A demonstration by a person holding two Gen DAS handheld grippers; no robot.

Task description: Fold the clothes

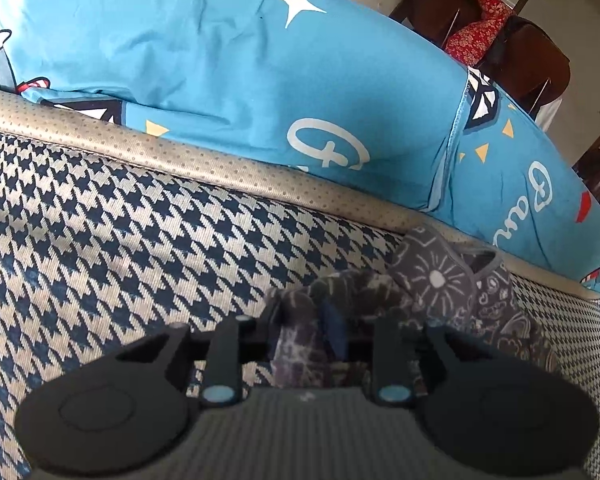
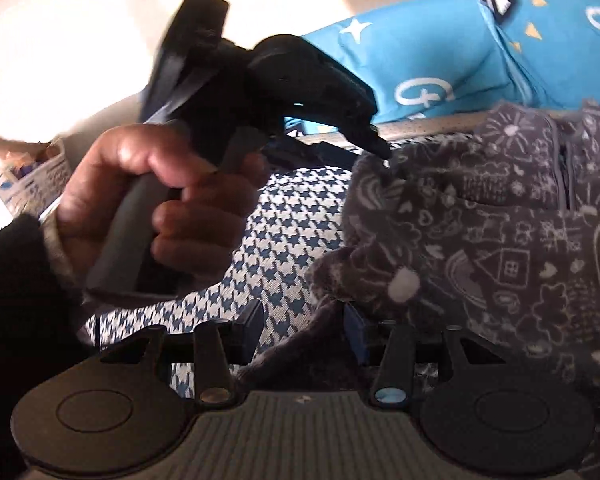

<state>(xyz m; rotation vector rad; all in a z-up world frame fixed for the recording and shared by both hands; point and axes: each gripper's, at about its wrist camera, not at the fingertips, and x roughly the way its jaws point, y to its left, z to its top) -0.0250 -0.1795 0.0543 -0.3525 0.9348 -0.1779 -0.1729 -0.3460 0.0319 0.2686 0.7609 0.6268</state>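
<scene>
garment [image 2: 500, 240] lies bunched on the houndstooth cushion [image 1: 120, 240] | we hold its near edge in left gripper [image 1: 308, 344] jaws | right gripper [image 2: 300, 328] jaws open, hem between them

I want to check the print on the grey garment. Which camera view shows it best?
The right wrist view: the grey garment fills its right half, white doodles sharp. The left wrist view shows only a bunched, partly blurred part at the left gripper.
</scene>
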